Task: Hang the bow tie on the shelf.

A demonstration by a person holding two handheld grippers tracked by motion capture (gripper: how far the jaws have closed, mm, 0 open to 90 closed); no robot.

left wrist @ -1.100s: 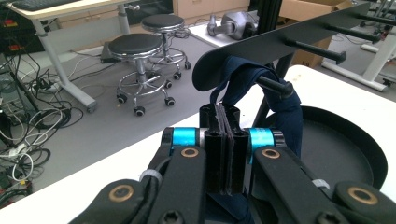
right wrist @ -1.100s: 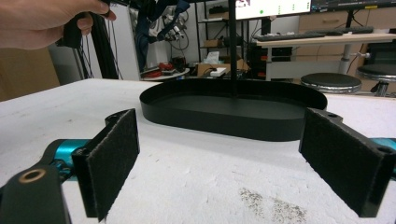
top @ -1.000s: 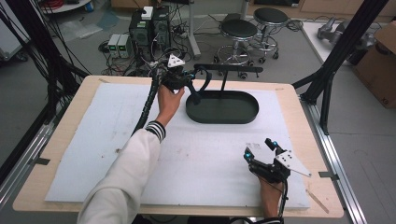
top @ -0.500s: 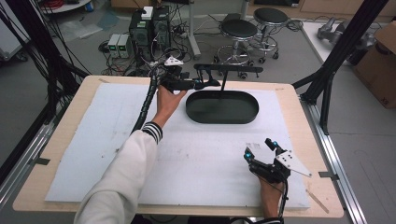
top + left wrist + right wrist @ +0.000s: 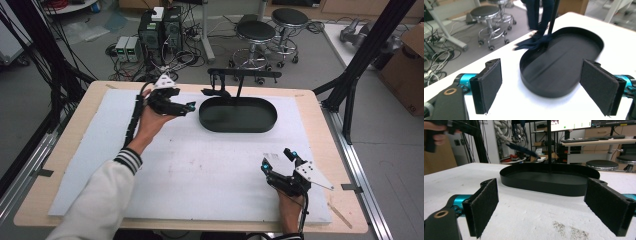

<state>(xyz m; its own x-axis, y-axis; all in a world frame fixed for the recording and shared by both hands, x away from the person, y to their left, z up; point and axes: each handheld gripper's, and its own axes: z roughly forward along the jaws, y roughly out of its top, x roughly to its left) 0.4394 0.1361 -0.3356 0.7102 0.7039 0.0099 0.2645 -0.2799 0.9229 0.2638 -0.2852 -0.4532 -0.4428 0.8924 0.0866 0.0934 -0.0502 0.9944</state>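
Note:
A black oval tray (image 5: pixel 238 114) lies at the back middle of the white mat, with a thin black post and crossbar (image 5: pixel 243 74) rising from it. A dark blue cloth (image 5: pixel 216 86) hangs from the bar's left end down onto the tray's rim. It appears again as the dark blue cloth (image 5: pixel 536 40) over the tray (image 5: pixel 564 65). My left gripper (image 5: pixel 189 106) is open and empty, just left of the tray. My right gripper (image 5: pixel 276 160) rests open and empty near the mat's front right, pointing toward the tray (image 5: pixel 549 180).
The white mat (image 5: pixel 190 165) covers most of the wooden table (image 5: pixel 60 165). Black frame legs (image 5: pixel 350 85) stand at the table's right back corner. Stools, cables and computer boxes stand on the floor beyond the far edge.
My left gripper has drawn back to the left and toward me, away from the crossbar where it was before. The cloth stays on the bar. The right gripper has not moved.

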